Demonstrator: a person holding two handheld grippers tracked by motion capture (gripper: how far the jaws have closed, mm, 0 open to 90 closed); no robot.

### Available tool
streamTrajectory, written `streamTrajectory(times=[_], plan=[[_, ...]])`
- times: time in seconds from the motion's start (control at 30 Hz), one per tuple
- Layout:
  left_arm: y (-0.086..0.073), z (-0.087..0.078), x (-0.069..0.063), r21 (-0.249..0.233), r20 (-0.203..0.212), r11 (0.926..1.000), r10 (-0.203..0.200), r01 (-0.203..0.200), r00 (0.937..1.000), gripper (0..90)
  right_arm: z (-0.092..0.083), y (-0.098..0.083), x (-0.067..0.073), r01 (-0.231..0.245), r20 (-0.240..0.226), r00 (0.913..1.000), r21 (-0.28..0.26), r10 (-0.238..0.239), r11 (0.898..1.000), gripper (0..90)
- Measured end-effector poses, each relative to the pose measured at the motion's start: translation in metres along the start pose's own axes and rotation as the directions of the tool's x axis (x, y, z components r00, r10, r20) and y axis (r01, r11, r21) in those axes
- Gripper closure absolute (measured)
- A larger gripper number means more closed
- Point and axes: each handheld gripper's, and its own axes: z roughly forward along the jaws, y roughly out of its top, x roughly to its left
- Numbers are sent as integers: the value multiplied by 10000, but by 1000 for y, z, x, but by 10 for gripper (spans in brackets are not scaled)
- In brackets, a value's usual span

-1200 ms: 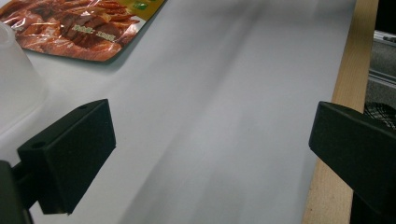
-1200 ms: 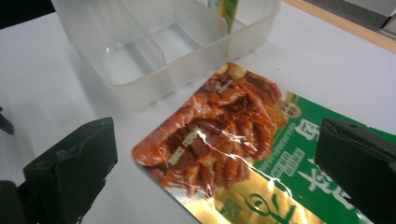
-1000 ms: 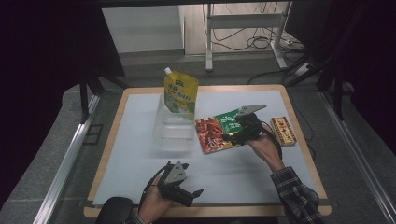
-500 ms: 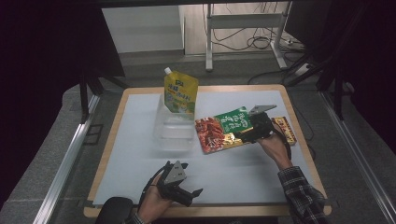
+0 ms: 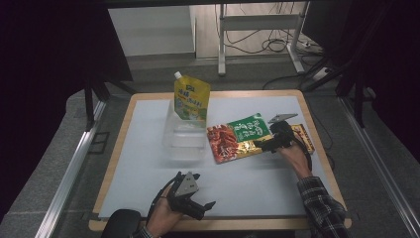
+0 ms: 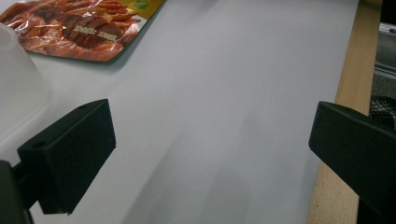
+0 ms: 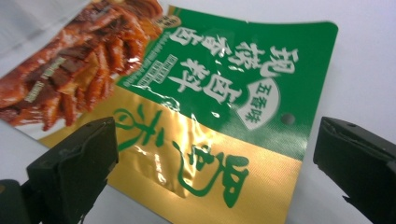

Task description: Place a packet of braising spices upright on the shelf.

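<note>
Two grippers standing wide open, right gripper (image 5: 262, 145) hovering at the green-and-gold snack pouch (image 5: 237, 137) lying flat mid-table beside a clear tub (image 5: 184, 139), left gripper (image 5: 200, 206) idling over the near white mat (image 5: 247, 183)

a wood-edged counter (image 5: 121, 148) carries a pale mat (image 5: 257, 183). beyond its far edge, a metal stand (image 5: 257, 34) rises from the grey floor (image 5: 49, 163), with tangled cables (image 5: 277, 44) behind it. a metal rail (image 5: 69, 168) runs along the counter's left side.
</note>
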Motion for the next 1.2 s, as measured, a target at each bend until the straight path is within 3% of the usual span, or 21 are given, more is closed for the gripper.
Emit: streamTrajectory(times=[0.47, 0.8, 1.2], plan=[[0, 1, -2, 32, 57, 10000, 88, -89, 9999, 3, 14, -12, -11, -615, -120, 9980, 559, 623, 9965, 0], [0, 2, -2, 73, 98, 9998, 157, -158, 9998, 3, 14, -13, -13, -1259, -857, 9881, 270, 1278, 9917, 1], [0, 3, -4, 130, 160, 9996, 262, -264, 9995, 4, 16, -2, 4, -775, -1550, 9846, 248, 804, 9967, 31]])
